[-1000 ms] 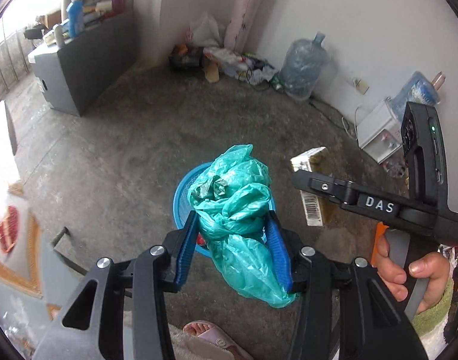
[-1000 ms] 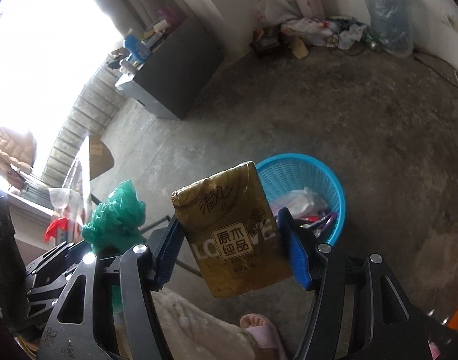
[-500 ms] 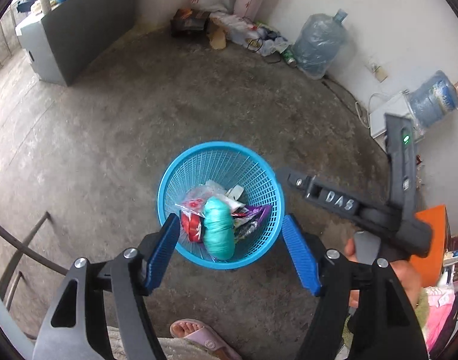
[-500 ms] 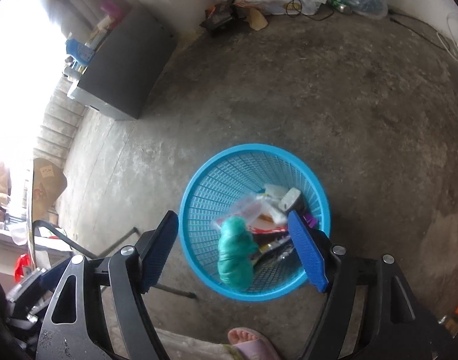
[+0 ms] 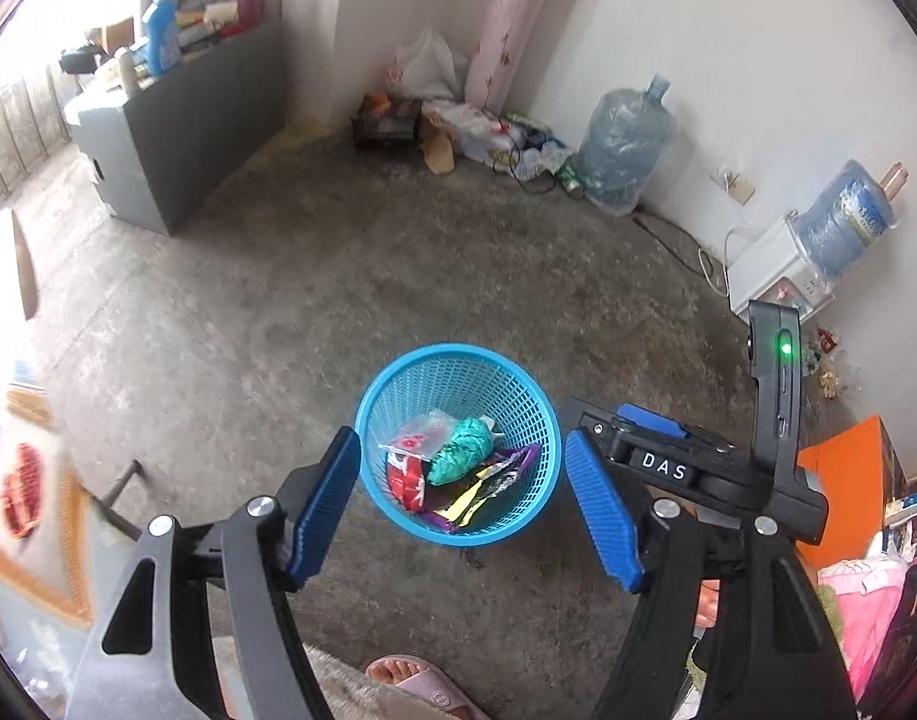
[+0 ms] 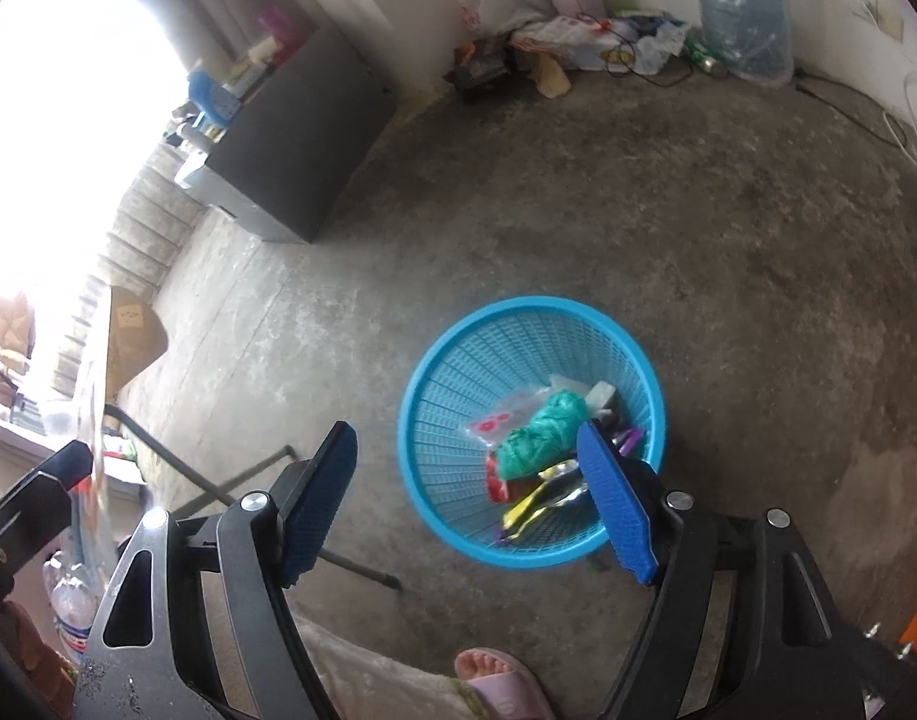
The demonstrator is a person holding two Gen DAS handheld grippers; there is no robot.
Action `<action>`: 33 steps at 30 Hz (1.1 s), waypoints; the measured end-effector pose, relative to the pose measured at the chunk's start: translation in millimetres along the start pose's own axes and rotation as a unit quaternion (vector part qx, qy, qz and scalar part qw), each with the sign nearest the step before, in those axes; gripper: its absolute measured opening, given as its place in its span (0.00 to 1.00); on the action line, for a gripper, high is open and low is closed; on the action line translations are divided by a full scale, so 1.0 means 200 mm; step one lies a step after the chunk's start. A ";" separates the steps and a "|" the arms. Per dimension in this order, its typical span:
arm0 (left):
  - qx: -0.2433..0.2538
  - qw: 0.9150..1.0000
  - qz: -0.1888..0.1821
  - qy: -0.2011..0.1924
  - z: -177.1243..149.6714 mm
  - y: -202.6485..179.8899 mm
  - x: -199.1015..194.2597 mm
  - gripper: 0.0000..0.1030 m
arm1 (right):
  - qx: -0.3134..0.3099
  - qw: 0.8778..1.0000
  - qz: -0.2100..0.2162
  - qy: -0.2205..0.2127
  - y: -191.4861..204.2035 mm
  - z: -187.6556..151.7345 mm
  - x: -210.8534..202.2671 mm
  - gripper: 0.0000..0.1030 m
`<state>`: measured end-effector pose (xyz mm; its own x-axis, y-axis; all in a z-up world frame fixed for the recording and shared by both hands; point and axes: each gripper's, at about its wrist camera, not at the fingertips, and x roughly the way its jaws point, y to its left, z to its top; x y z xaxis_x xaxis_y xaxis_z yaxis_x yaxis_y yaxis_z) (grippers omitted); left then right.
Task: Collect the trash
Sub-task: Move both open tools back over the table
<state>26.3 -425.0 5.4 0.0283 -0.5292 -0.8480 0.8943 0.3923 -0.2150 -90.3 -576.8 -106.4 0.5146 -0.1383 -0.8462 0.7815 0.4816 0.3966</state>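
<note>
**Left wrist view: trash lies in the blue basket, both grippers empty**

Left wrist view looks down past the left gripper (image 5: 461,504), whose two ribbed blue pads stand wide apart with nothing between them. Framed in that gap, down on the floor, is the basket (image 5: 458,354): round, bright blue plastic, with a smooth rim and an open lattice wall. Inside it lies a crumpled teal plastic bag (image 5: 461,453), twisted into a lumpy roll, on top of a clear packet with red print (image 5: 410,441), a shiny yellow and silver foil wrapper (image 5: 476,486) and a purple scrap. The concrete floor (image 5: 350,276) is grey, rough and mottled with stains.

To the right in this view, the black body of the right gripper (image 6: 467,501) juts in, lettered in white and showing a green light. From its own camera its ribbed blue pads are likewise spread, holding nothing; the right pad overlaps the basket's near edge in the picture, high above it.

A toe in a pale pink slipper (image 6: 500,684) peeks in at the bottom edge, beside a fuzzy cream hem. By the far wall stand a large, clear blue water jug (image 5: 623,153), a dark grey cabinet (image 5: 200,120) and a heap of bags and paper.
</note>
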 end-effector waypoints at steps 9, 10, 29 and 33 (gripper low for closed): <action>0.012 0.998 0.021 -0.056 -0.13 0.14 -0.48 0.69 | -0.065 0.996 0.022 -0.050 0.30 -0.09 -0.27 0.74; 0.013 0.998 0.027 -0.062 -0.14 0.15 -0.53 0.70 | -0.073 0.996 0.029 -0.053 0.33 -0.10 -0.29 0.75; -0.126 0.958 0.164 -0.197 -0.68 1.01 -1.44 0.74 | -0.227 0.964 0.132 -0.043 1.00 -0.17 -0.42 0.76; -0.150 0.950 0.178 -0.206 -0.72 1.18 -1.48 0.74 | -0.244 0.958 0.150 -0.029 1.15 -0.18 -0.36 0.76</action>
<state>165.1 -67.2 135.4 0.5335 -0.5486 -0.6437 0.6296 0.7658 -0.1309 39.6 -424.4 32.3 0.7200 0.0291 -0.6934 0.3446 0.8522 0.3936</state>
